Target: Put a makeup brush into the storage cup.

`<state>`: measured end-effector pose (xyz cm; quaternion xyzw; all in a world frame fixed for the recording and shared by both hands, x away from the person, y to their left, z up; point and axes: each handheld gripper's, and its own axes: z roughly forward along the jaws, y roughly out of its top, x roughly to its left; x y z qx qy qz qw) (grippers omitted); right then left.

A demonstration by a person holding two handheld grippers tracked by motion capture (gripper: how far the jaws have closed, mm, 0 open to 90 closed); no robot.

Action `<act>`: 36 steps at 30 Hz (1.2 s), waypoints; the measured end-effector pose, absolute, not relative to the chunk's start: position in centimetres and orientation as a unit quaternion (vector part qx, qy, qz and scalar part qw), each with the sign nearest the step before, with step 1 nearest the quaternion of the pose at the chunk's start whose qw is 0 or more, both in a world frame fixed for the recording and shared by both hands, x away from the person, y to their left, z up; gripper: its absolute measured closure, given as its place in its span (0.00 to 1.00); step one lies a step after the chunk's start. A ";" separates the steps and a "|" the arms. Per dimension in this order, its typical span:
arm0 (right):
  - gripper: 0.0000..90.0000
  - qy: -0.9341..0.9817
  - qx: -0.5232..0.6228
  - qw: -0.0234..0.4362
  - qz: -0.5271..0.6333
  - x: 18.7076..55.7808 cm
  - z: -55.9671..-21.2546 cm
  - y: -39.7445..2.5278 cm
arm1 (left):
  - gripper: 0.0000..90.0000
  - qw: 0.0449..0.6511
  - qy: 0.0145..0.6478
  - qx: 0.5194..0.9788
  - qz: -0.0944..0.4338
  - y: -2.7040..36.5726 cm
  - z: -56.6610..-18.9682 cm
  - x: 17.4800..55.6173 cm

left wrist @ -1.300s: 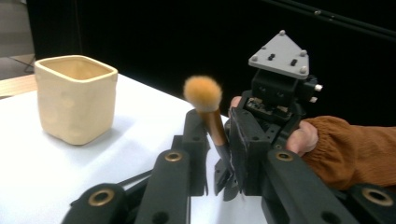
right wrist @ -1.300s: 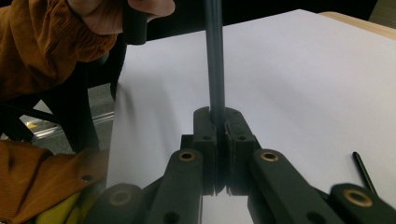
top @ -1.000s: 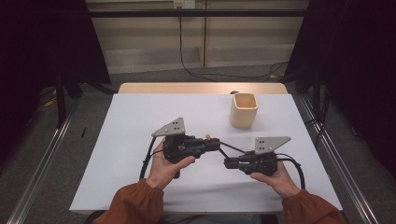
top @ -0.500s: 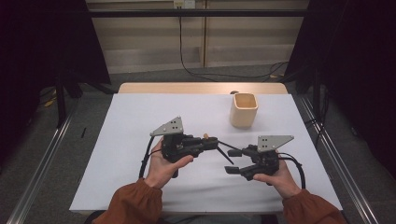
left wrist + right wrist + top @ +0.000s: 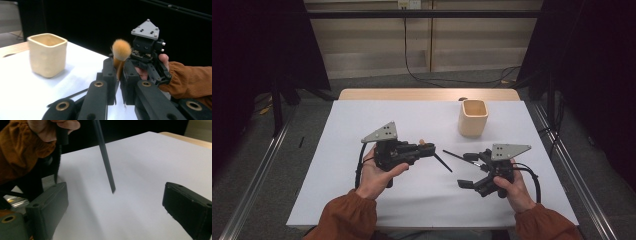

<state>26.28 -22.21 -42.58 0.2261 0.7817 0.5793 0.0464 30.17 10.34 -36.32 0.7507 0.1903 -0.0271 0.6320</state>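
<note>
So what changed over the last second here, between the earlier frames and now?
The right hand-held gripper opened its jaws wide and let go of the brush, then drew back slightly toward the person. The left hand-held gripper kept its hold on the brush, whose thin dark handle now points free toward the right one. The cup stayed put.

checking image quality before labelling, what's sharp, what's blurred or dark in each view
High view: table evenly lit, surroundings dark. Left gripper view: cup sharp, soft shadow beside it; brush tuft fuzzy. Right gripper view: brush handle crisp at its tip, near jaws slightly soft, top background black.
</note>
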 end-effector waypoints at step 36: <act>0.04 0.771 0.246 0.073 0.582 26.3 -42.3 -22.8 | 0.93 0.541 0.161 0.825 -0.025 10.4 -33.8 31.8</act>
